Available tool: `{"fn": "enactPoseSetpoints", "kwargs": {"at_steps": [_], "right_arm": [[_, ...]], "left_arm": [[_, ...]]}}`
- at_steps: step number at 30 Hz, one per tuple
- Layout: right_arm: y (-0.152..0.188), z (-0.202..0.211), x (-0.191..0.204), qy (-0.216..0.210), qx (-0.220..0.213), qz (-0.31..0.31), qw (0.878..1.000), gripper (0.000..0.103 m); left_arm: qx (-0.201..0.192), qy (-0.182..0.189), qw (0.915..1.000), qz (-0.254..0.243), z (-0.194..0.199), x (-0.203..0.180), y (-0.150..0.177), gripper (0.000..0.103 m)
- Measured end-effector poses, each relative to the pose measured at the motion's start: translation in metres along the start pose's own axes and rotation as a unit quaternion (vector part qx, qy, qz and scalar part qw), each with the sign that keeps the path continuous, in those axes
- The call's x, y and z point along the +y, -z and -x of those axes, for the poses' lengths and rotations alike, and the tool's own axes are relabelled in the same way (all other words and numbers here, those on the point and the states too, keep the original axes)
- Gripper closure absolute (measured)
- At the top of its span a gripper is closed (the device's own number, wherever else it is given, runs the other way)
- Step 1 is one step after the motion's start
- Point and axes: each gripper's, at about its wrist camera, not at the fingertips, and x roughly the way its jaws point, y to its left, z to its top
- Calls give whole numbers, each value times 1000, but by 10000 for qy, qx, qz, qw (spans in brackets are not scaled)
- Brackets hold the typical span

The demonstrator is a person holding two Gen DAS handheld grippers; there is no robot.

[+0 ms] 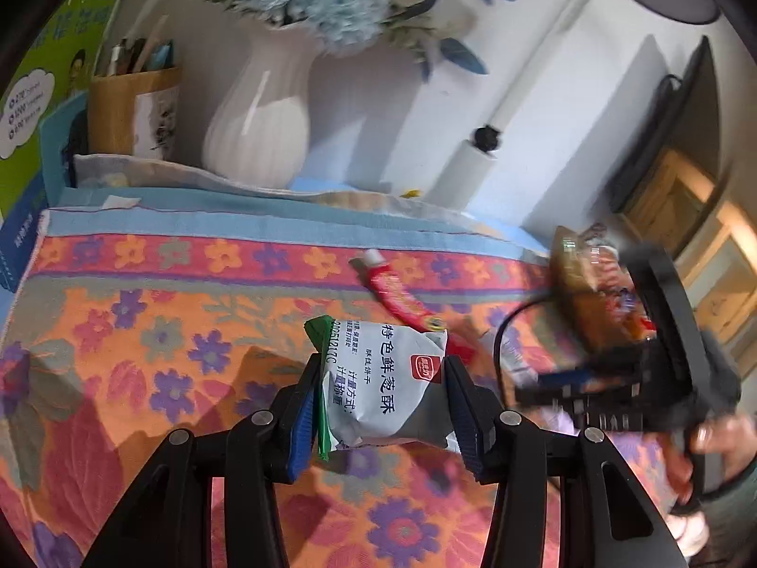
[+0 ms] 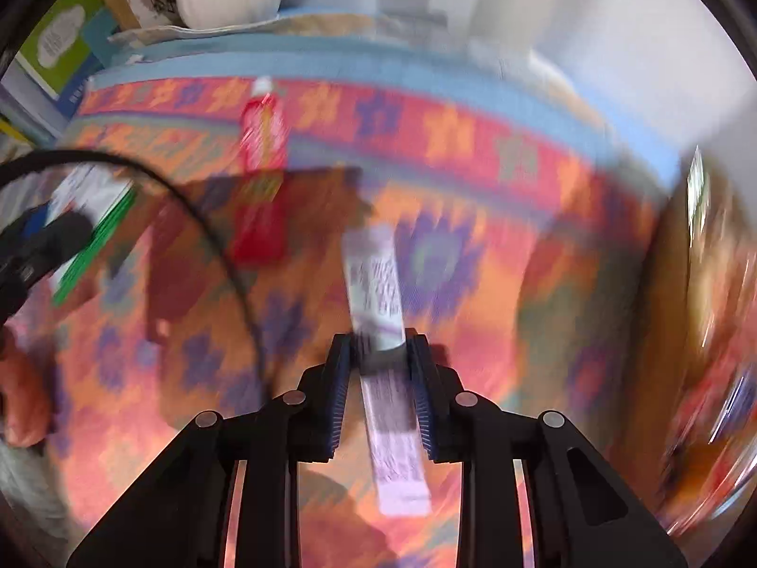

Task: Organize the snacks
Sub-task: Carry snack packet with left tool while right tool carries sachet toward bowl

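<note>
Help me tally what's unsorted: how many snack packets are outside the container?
3: white-green packet in left gripper, lilac packet in right gripper, red stick on the cloth. More may hide.

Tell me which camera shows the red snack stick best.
The left wrist view: the red snack stick lies sharp on the floral cloth, beyond the held packet. The right wrist view shows it only as a blurred red streak.

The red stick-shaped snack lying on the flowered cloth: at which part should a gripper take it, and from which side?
Probably grip the red stick snack across its narrow middle, coming from above. It lies flat and slanted on the flowered cloth, so the fingers should straddle its long sides.
</note>
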Motion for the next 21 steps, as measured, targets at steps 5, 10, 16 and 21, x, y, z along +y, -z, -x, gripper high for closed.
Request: {"fn": "enactPoseSetpoints", "kwargs": {"at_steps": [5, 10, 16, 21], "right_arm": [[78, 18, 4, 86, -432, -118, 9990, 76], [103, 30, 6, 272, -969, -277, 9945, 72], [62, 16, 22, 774, -1355, -218, 9875, 73], [65, 21, 27, 653, -1544, -289, 9854, 84]], "left_arm": [[101, 9, 9999, -78, -4, -6, 1, 56], [78, -97, 9998, -182, -4, -7, 6, 56], [434, 354, 9984, 23, -11, 15, 7, 56], [464, 391, 9976, 346, -17, 29, 7, 56]]}}
